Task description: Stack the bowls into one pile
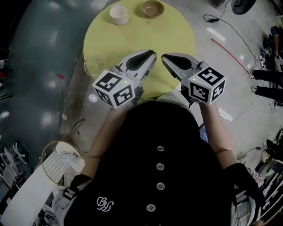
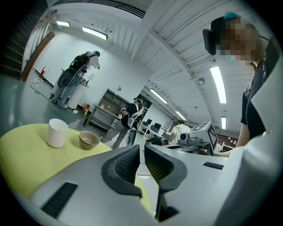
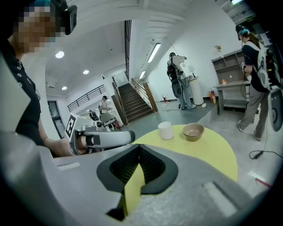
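A round yellow table (image 1: 172,39) carries a white bowl (image 1: 119,14) and a tan bowl (image 1: 152,8) side by side at its far edge. Both show again in the left gripper view, the white bowl (image 2: 57,132) beside the tan bowl (image 2: 89,140), and in the right gripper view, the white bowl (image 3: 165,130) left of the tan bowl (image 3: 193,131). My left gripper (image 1: 152,54) and right gripper (image 1: 163,58) hover over the table's near edge, tips close together, far from the bowls. Each is shut with nothing in it; the left gripper (image 2: 140,152) and the right gripper (image 3: 139,154) have their pads together.
A clear glass vessel (image 1: 93,65) sits at the table's left edge. Cables (image 1: 230,42) run over the floor at right, and a round mesh frame (image 1: 59,163) lies at lower left. A person (image 3: 256,66) stands by shelves beyond the table.
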The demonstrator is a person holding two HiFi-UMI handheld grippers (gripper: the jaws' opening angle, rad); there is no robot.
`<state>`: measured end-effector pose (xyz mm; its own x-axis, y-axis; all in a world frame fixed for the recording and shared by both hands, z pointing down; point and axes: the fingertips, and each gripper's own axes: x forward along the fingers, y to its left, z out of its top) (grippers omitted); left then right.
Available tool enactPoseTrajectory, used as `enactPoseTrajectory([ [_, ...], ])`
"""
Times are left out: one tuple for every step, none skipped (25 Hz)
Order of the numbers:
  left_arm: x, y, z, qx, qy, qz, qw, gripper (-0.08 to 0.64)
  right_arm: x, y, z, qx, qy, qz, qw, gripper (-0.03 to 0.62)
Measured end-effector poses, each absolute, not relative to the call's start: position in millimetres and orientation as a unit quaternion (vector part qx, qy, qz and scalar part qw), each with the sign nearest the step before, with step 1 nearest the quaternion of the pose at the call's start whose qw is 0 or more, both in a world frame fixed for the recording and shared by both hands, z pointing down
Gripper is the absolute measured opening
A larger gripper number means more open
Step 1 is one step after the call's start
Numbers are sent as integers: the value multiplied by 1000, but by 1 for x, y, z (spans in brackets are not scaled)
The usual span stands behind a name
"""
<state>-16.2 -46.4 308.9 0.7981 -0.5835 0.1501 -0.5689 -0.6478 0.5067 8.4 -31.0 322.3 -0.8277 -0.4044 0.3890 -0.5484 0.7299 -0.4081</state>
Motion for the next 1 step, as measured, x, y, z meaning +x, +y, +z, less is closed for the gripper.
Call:
enactPoseTrajectory([
  [-17, -46, 310, 907, -318, -12, 276, 40, 9, -31, 323, 260, -919, 263, 137, 3],
])
